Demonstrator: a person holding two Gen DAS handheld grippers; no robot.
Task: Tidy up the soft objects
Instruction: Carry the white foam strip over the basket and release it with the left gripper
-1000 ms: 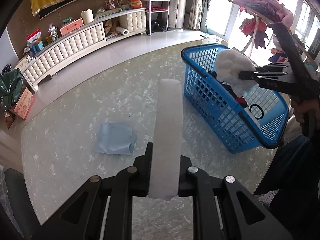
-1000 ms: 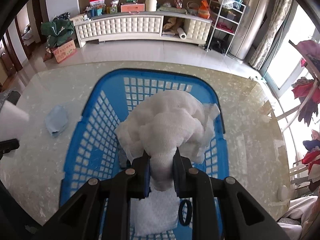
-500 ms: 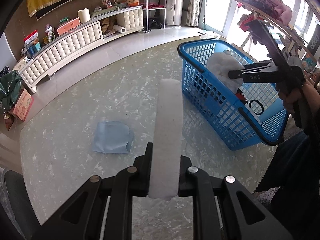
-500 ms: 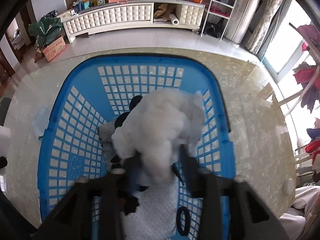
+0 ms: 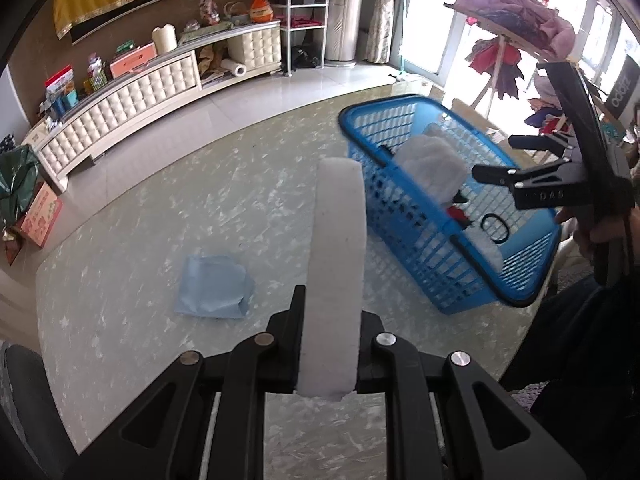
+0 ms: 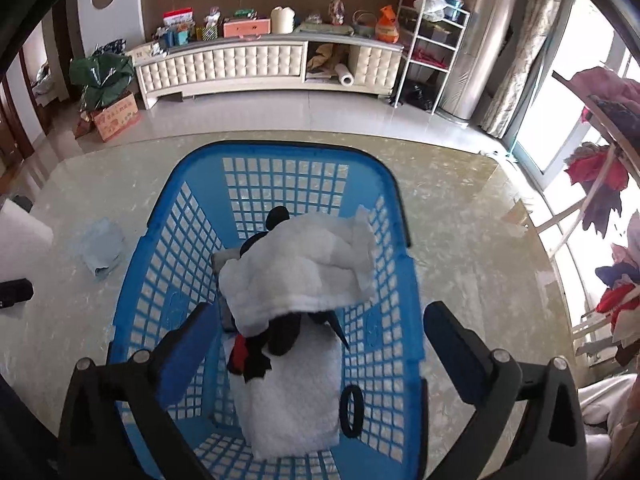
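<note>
My left gripper [image 5: 329, 344] is shut on a long white foam strip [image 5: 338, 248], held above the marble table. A folded light-blue cloth [image 5: 214, 289] lies on the table to its left, also in the right wrist view [image 6: 100, 249]. The blue plastic basket [image 5: 362, 131] stands to the right. My right gripper [image 6: 320, 340] is open and empty above the basket [image 6: 280, 152]. A crumpled white towel [image 6: 300, 272] lies loose in the basket on dark soft items, with a white fleece cloth [image 6: 296, 392] and a black ring [image 6: 352, 404] beneath.
The glass-topped marble table [image 5: 132, 216] ends at a curved far edge. A clothes rack [image 5: 516, 20] stands behind the basket at the right. A long white cabinet [image 6: 224, 68] lines the far wall across the floor.
My right gripper opened and let the white towel drop into the basket, then drew back a little. My left gripper kept hold of the foam strip, nearly still.
</note>
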